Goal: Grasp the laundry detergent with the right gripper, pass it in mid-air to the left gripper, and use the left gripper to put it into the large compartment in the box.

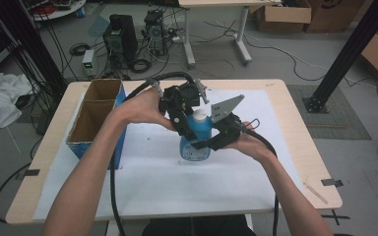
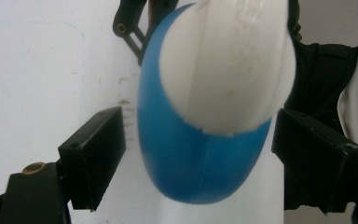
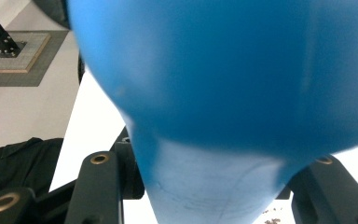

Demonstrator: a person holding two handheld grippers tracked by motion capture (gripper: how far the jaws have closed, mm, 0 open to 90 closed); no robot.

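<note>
Blue bottle held upright between our two grippers

Our right gripper (image 1: 215, 140) clamps the blue bottle (image 1: 196, 140) low on its body; our left gripper (image 2: 198, 154) stands wide around the white cap (image 2: 228, 65), jaws clear of it on both sides.
</note>
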